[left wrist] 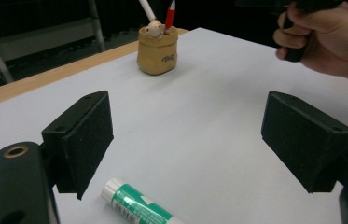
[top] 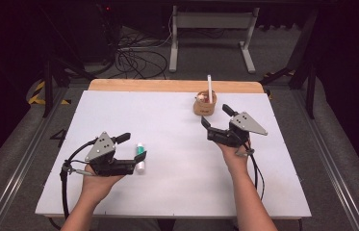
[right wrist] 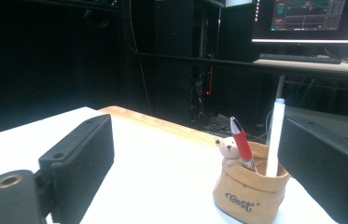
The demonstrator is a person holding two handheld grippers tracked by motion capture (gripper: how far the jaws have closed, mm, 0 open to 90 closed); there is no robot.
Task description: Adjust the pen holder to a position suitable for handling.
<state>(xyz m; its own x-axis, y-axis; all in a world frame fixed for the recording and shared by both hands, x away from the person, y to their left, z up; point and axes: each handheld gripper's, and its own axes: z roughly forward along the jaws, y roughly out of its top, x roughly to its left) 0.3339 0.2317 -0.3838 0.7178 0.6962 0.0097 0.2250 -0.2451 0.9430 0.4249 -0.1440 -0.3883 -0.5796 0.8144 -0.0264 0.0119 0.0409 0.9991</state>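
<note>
The big white counter (top: 167, 144) holds a small tan pot (top: 205, 104) near its far edge. A white pen (top: 210, 86) and a red pen (right wrist: 242, 142) stand in the pot. The right gripper (top: 214, 119) hangs just in front of the pot with its jaws wide apart and nothing between them. Far from the pot, near the front left of the counter, lies a glue stick (top: 140, 158). The left gripper (top: 133, 147) is right over it, jaws apart and not pinching it. The glue stick lies flat, with its white end pointing toward the pot side. The left hand is the nearer one, so it should likely drop down and close on the glue stick.
</note>
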